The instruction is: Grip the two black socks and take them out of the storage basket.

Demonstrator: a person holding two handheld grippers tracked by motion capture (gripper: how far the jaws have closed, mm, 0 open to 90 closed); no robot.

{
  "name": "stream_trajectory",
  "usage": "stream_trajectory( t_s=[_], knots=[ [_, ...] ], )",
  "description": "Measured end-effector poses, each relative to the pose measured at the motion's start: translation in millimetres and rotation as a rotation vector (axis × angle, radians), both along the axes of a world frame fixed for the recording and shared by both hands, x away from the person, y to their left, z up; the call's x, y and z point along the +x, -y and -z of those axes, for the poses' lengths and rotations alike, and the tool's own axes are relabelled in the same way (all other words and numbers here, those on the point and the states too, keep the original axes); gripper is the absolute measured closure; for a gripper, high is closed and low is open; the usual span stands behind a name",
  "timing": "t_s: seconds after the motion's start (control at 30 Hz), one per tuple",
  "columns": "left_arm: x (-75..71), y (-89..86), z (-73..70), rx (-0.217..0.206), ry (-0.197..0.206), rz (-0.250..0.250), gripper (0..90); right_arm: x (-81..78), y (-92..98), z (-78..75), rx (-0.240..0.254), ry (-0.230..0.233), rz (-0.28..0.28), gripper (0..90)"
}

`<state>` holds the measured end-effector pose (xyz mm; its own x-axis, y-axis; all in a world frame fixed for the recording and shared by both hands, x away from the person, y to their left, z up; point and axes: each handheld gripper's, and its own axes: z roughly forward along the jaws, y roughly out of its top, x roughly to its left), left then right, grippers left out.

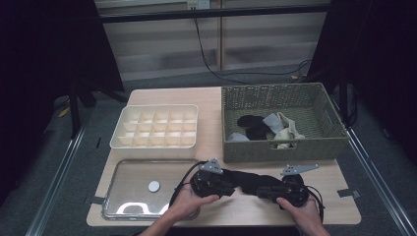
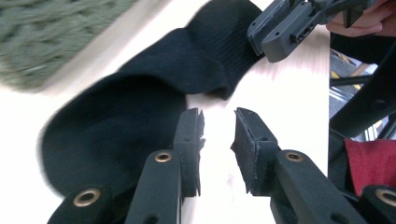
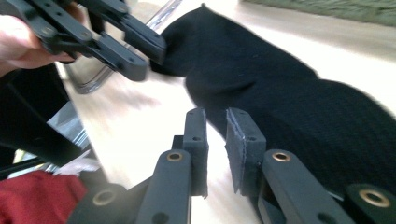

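Fabric of a long black ribbed sock point(image 1: 251, 181) lies flat near the front edge of the wooden table point(image 1: 216, 98), stretched between the two grippers. Its one end lies just beside the left gripper point(image 2: 218, 122), whose jaws stand apart over bare wood, nothing between them. Its other end lies beside the right gripper point(image 3: 215, 122), jaws narrowly parted and empty, one pad over the sock's edge. Behind it stands a green woven basket point(image 1: 282, 147) holding socks; toward the left sit a cream divided organiser box point(image 1: 155, 145) and a clear plastic lid point(image 1: 128, 184).
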<state>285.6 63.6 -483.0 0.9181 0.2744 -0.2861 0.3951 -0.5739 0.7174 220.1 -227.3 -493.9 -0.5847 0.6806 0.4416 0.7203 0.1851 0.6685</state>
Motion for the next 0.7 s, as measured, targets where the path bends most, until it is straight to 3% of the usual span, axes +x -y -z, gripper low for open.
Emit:
stream_trajectory(
  t_s=[0.17,0.37,0.47,0.63,0.7],
  knots=[
    [17.3,-19.8,-2.9,-0.011,-0.003,-0.077,71.6,5.6,3.8,-0.6,0.001,0.013,0.03,76.9],
    [40.5,-38.6,1.6,-0.044,-0.053,-0.18,69.0,13.0,6.3,3.5,-0.036,0.019,0.051,76.0],
    [44.9,-36.7,9.0,0.009,-0.059,-0.182,65.3,14.9,5.7,6.8,-0.074,0.007,0.051,75.7],
    [48.0,-33.9,14.1,0.006,-0.079,-0.193,63.9,14.7,8.0,9.9,-0.078,-0.004,0.046,76.6],
    [46.6,-30.5,15.5,0.025,-0.078,-0.182,63.9,14.3,9.1,10.8,-0.07,-0.002,0.039,76.6]
  ],
)
